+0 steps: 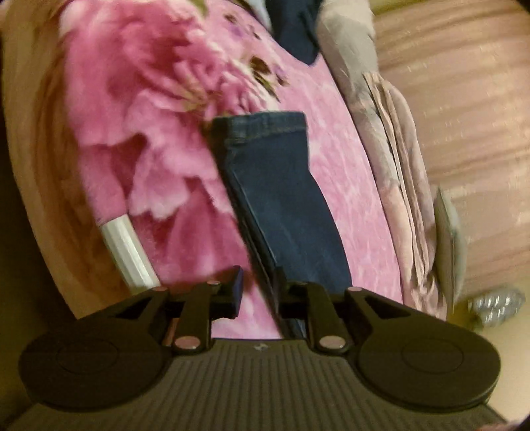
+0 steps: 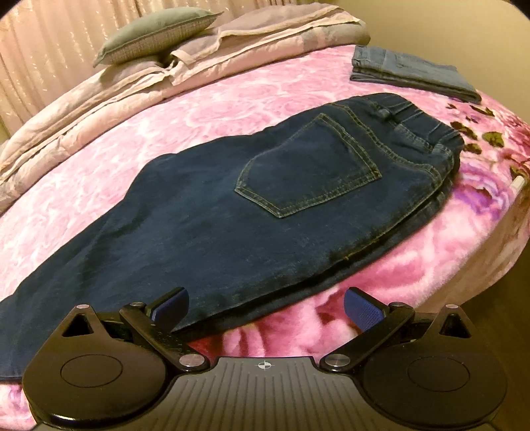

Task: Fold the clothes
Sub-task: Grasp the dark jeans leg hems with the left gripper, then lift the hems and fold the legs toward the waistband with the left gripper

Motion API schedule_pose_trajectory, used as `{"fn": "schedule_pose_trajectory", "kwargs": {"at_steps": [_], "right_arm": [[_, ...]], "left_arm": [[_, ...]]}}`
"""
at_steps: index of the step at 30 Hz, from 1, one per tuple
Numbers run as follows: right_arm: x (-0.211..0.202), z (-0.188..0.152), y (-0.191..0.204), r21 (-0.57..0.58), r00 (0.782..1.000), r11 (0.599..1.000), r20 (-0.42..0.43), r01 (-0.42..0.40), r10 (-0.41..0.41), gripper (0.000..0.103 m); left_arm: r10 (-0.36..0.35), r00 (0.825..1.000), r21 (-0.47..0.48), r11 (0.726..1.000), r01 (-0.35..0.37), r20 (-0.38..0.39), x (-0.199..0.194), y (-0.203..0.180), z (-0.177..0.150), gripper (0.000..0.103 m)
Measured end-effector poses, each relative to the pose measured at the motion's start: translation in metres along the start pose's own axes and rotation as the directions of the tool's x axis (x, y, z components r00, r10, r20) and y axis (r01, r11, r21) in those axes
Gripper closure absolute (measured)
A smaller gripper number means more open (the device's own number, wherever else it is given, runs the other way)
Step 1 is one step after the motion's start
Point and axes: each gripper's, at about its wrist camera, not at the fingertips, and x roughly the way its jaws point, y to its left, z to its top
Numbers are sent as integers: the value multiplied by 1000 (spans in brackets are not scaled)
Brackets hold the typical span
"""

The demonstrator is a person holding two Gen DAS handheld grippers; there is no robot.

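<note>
Dark blue jeans (image 2: 265, 205) lie flat on a pink floral blanket (image 2: 165, 109), folded leg on leg, back pocket up and waistband at the far right. My right gripper (image 2: 266, 308) is open wide at their near edge, its left finger (image 2: 172, 305) over the denim and its right finger (image 2: 361, 311) over the blanket. In the left wrist view one jeans leg (image 1: 285, 199) runs from its hem down to my left gripper (image 1: 260, 291). The jaws stand slightly apart; the leg's edge lies by the right finger and pink blanket shows in the gap.
A folded lighter pair of jeans (image 2: 414, 73) rests at the far right of the bed. A rolled quilt (image 2: 232, 49) with a grey-green pillow (image 2: 155, 30) lines the far side, before a curtain. A white tube (image 1: 129, 255) sits at the bed's edge.
</note>
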Motion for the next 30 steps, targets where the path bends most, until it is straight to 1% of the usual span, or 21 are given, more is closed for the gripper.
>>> {"fn": "schedule_pose_trajectory", "kwargs": {"at_steps": [2,4,5,8,13,16,17,18,20,22,24,25,26,27,28,29,30], "right_arm": [[-1,0,-2,1,1000,1000,3,0,0,1],[-2,0,-6,9,1000,1000,6,5,-5,1],[-2,1,-8,15,1000,1000,7,8,-8,1],[-3,1,-17,38,1000,999,10,21,-21,1],[-2,1,-24,55,999,998,8,32,-32,1],[-1,1,-26,63,1000,998,10,24,-25,1],[-1,2,-26,64,1000,998,12,21,-22,1],[-1,2,-28,67,1000,998,15,19,-20,1],[-2,2,-32,74,1000,997,19,17,-19,1],[-3,3,-39,87,999,996,24,19,-22,1],[-4,4,-47,102,999,994,29,24,-27,1],[-6,4,-52,110,999,994,34,28,-31,1],[-7,5,-57,118,999,992,38,32,-37,1],[-9,5,-62,129,998,991,43,38,-44,1],[-10,6,-68,140,998,989,48,43,-50,1],[-12,7,-73,153,997,987,53,48,-57,1],[-14,8,-78,165,996,985,58,52,-62,1]], "left_arm": [[-21,1000,-40,999,22,20,4,3,1,82],[-32,999,-60,998,34,37,6,3,2,80],[-36,998,-62,997,38,43,7,3,2,77],[-30,998,-49,998,33,51,12,0,4,76],[-21,997,-64,998,26,79,20,-4,6,78],[-1,995,-26,1000,4,100,22,-10,3,80],[5,994,-11,1000,-4,106,22,-12,1,82],[18,994,9,1000,-19,112,22,-14,0,94],[47,991,66,996,-55,122,21,-22,-1,98],[67,989,154,984,-87,135,20,-36,-4,100],[81,984,273,954,-123,159,18,-59,-9,100],[82,982,337,931,-137,172,17,-73,-13,100],[71,980,413,899,-144,185,15,-90,-20,100],[56,979,491,859,-148,197,14,-108,-28,100],[39,978,565,811,-152,207,12,-126,-36,100],[9,978,642,753,-144,209,10,-145,-48,100],[-26,978,715,686,-132,205,8,-165,-63,100]]}}
